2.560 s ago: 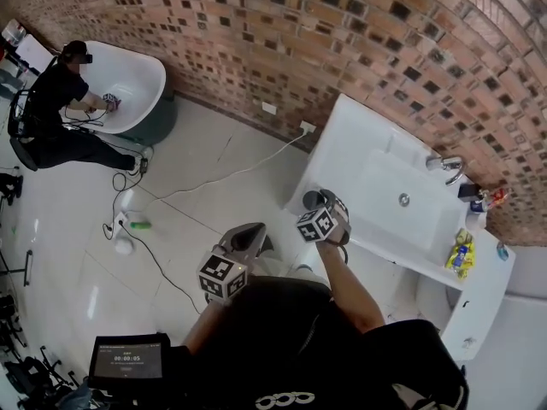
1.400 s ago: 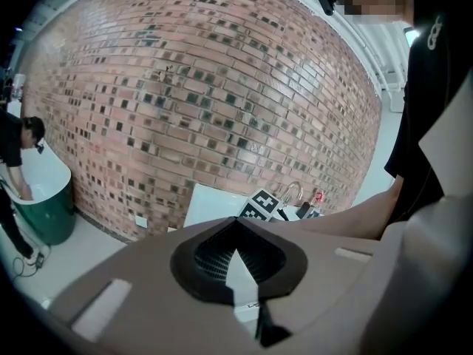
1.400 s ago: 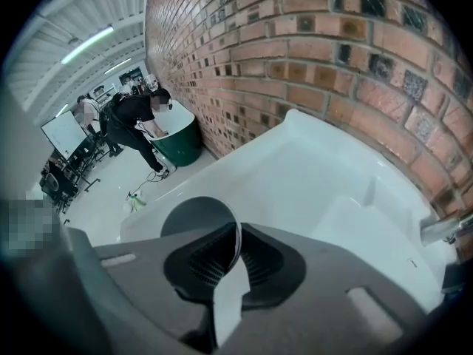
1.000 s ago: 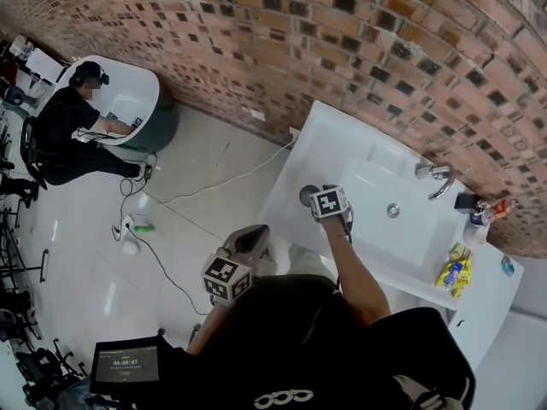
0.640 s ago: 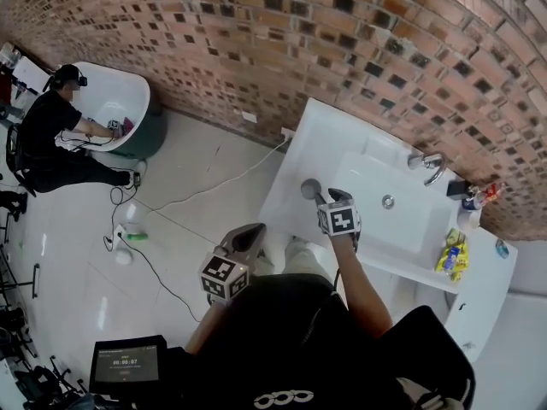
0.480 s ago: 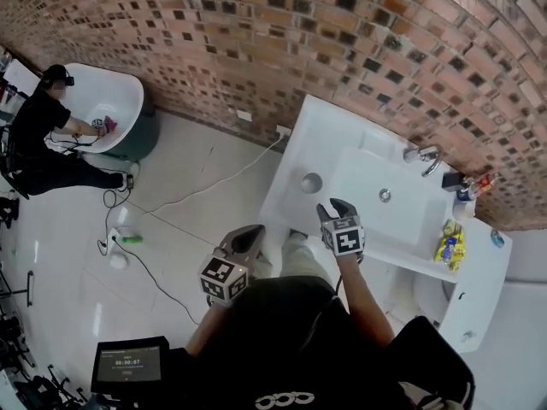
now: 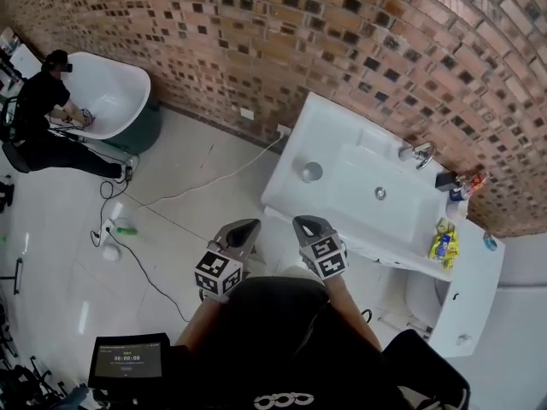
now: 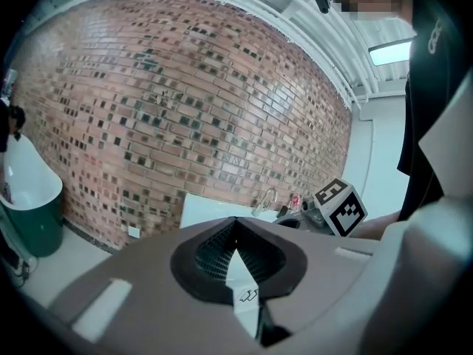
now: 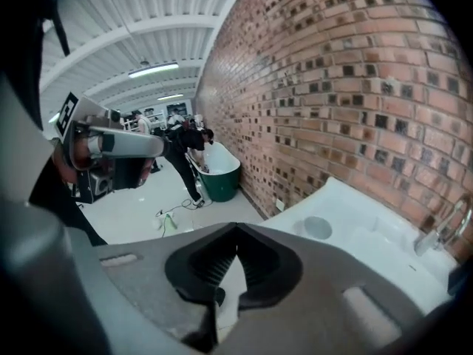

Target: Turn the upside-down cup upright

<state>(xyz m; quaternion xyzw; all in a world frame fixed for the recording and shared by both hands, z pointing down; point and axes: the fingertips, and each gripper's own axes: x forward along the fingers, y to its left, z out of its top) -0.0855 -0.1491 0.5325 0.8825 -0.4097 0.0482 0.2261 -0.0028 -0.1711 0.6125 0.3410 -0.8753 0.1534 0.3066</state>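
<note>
Grey cup [image 7: 311, 171] upright on sink top [image 7: 335, 131], right tool [image 7: 308, 223] now well clear of it, jaws together, empty.

Bright, even indoor light falls from ceiling strip lamps [image 9: 154, 69], which glare white. The glossy floor [image 7: 184, 173] carries pale reflections, and shadows are soft. Fisheye distortion bows the brick wall [image 7: 342, 41]. Both gripper views darken at their corners, where the left gripper [image 8: 236, 224] and right gripper [image 9: 236, 231] look soft near the lens.
</note>
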